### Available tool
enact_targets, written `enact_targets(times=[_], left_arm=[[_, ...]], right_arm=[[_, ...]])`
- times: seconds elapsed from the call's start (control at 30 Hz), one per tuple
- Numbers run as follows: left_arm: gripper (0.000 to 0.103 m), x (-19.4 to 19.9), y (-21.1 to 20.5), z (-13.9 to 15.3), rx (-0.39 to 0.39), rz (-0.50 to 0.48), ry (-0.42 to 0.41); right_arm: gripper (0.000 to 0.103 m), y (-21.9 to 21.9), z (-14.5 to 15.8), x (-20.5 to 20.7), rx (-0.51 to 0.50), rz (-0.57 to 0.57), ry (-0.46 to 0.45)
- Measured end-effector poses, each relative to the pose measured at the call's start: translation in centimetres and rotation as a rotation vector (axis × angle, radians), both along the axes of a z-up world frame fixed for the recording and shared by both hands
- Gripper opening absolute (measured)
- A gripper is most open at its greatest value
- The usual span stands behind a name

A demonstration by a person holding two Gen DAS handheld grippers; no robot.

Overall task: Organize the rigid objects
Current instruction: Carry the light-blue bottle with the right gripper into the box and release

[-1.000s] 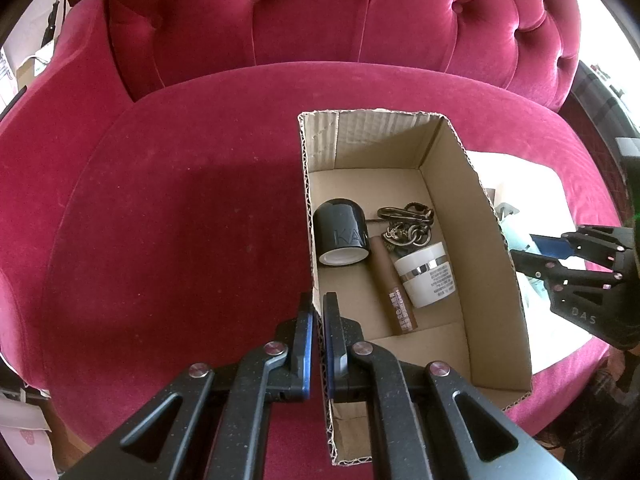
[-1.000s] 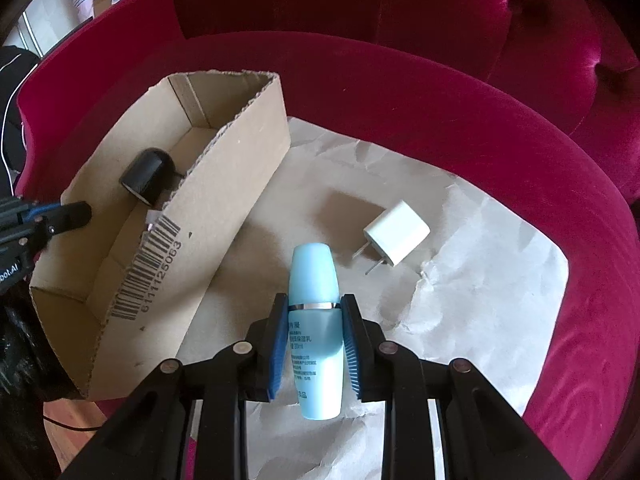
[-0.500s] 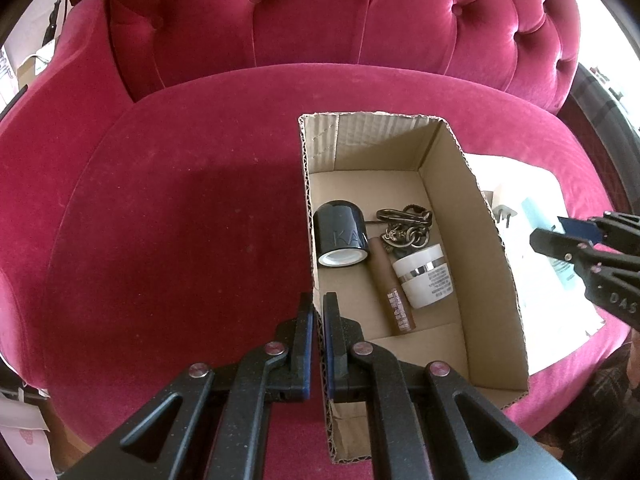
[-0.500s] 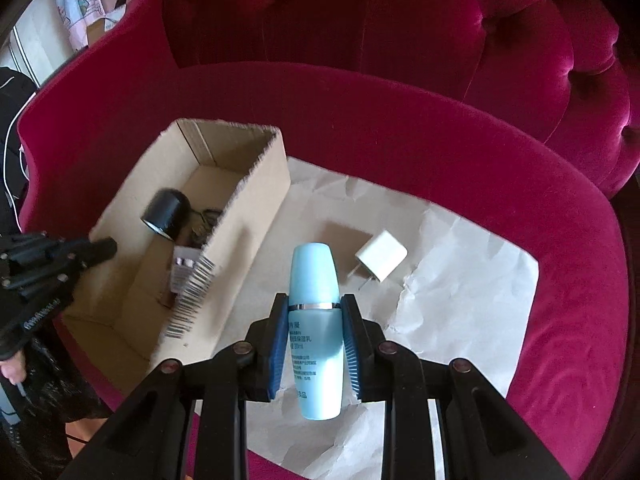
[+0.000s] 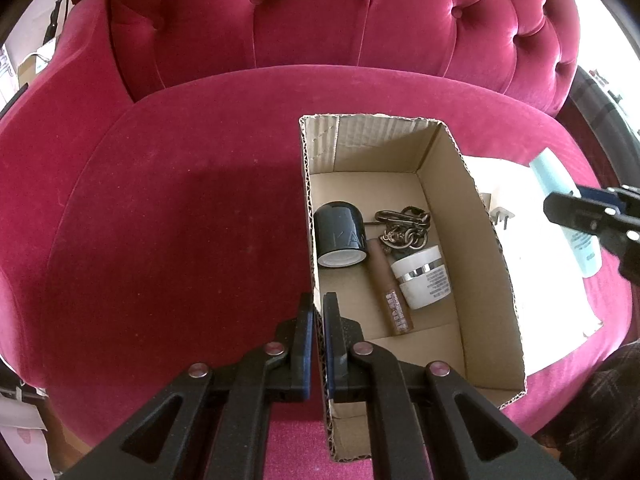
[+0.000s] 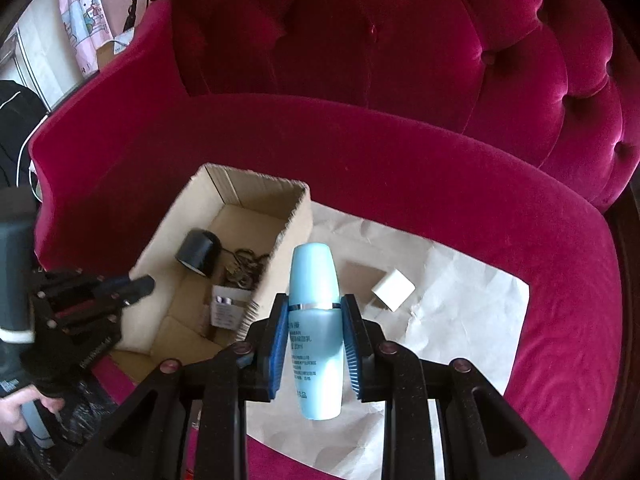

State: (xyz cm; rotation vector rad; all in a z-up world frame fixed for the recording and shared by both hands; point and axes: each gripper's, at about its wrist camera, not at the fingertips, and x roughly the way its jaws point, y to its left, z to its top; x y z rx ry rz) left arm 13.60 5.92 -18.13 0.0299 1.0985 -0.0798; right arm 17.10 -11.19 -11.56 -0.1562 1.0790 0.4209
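Observation:
A light blue bottle [image 6: 316, 320] hangs above the white paper [image 6: 460, 300] with my right gripper [image 6: 316, 312] shut on its middle. From the left wrist view, that bottle [image 5: 558, 184] and the right gripper [image 5: 588, 216] are to the right of the open cardboard box [image 5: 480, 260]. My left gripper [image 5: 317, 308] is shut on the box's left wall near its front. In the box lie a black jar [image 5: 340, 236], a metal chain [image 5: 404, 228], a brown tube [image 5: 390, 292] and a white jar [image 5: 422, 276]. A white charger plug [image 6: 393, 290] rests on the paper.
Everything sits on a crimson velvet sofa seat [image 5: 180, 240] with a tufted backrest [image 5: 320, 20] behind. The box [image 6: 292, 224] stands left of the paper, and the left gripper [image 6: 136, 286] shows at its near wall. A person's hand [image 6: 24, 408] is at the lower left.
My right gripper has risen with the blue bottle, so box, paper and plug look smaller below it. The left gripper and the box have stayed put.

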Motion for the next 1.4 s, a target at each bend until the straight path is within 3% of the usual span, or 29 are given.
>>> enact_targets(times=[0.67,1.4], left_arm=[[0.005,0.0,0.1,0.0,-0.004,0.002,-0.002],[0.005,0.1,0.1,0.0,-0.005,0.001,-0.003]], right_arm=[[0.027,4.6,3.2,1.9,0.042,0.043,-0.007],[0.027,8.4,1.6,2.9,0.087,0.071,0.052]])
